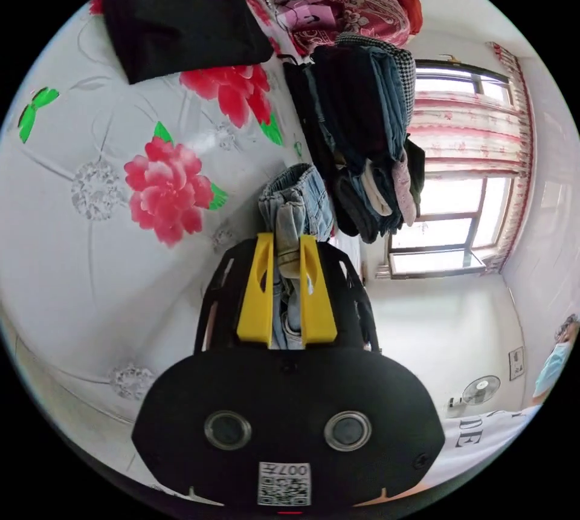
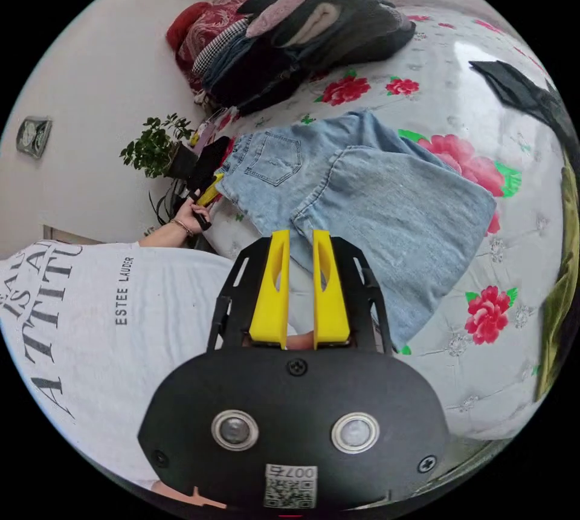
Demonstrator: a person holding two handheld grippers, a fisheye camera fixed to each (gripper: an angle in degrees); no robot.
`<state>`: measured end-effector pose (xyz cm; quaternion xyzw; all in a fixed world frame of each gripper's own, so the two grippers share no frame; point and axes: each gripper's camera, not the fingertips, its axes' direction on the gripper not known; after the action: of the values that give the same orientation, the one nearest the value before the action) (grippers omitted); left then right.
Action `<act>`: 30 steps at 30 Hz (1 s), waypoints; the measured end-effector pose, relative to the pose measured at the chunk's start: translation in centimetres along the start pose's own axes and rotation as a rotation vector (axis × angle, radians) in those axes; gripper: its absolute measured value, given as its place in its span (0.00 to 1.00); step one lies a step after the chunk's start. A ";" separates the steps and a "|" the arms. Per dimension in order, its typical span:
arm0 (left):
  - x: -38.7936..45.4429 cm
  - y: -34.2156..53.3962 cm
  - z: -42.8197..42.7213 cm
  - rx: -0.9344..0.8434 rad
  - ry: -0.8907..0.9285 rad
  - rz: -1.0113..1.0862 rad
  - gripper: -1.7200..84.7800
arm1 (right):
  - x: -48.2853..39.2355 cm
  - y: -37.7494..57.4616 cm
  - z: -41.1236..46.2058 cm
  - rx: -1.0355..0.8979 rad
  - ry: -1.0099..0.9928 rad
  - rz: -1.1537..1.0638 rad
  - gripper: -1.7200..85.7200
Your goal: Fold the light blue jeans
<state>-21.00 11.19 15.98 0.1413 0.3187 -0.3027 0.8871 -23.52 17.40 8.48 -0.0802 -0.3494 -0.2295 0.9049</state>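
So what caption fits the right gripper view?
Light blue jeans spread on a floral bedspread; right gripper hovers near them.

The light blue jeans (image 2: 356,205) lay spread on the flowered bed (image 2: 513,278), one leg folded over the other, the back pocket facing up. The right claw (image 2: 300,237) hung just above their near edge, its yellow jaws a narrow gap apart with nothing between them. At the waistband end, a hand (image 2: 192,214) held the left claw (image 2: 208,193) against the denim. A pile of clothes (image 2: 302,30) sat at the far side, a potted plant (image 2: 154,148) beyond the bed's edge.
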 end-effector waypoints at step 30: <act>15.6 15.8 28.6 -0.949 -0.067 0.524 0.20 | 21.5 8.9 -7.2 0.291 -0.330 0.569 0.18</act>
<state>12.21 3.74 28.39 -0.2099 0.3457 0.1016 0.9089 -1.02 15.35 17.70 -0.0804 -0.4833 0.1000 0.8660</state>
